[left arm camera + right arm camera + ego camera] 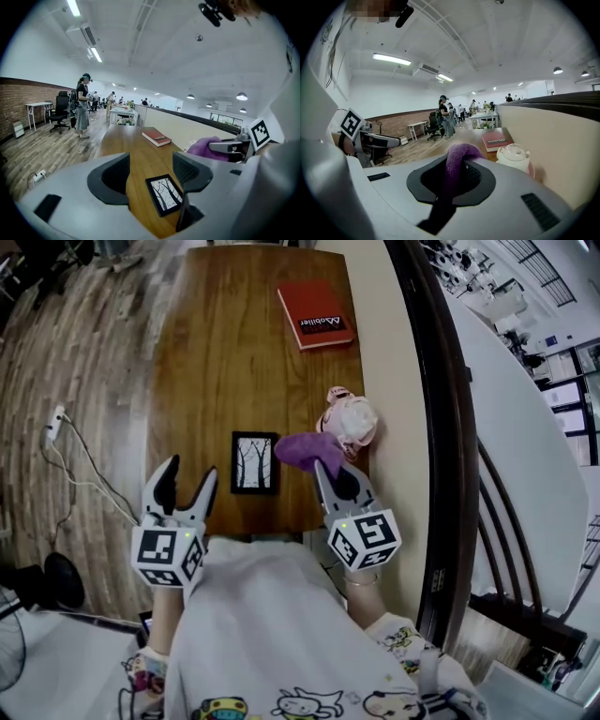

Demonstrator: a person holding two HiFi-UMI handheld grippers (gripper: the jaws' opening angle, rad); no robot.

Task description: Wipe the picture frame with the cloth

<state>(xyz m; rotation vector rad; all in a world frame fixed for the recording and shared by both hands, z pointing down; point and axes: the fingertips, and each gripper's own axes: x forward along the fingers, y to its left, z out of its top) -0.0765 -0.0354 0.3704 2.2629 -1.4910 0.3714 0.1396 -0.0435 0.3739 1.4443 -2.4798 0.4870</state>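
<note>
You're in a big open-plan office, looks like. There's a long wooden table (234,362) in front of you, a white desk (37,104) and a black swivel chair (61,110) by a brick wall (18,101), strip lights (96,54) overhead, a plank floor (84,362), and people (83,105) standing around further back.

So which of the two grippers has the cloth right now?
The right gripper: its jaws are shut on the purple cloth. The left gripper has its jaws apart with nothing gripped, just short of the picture frame.
</note>
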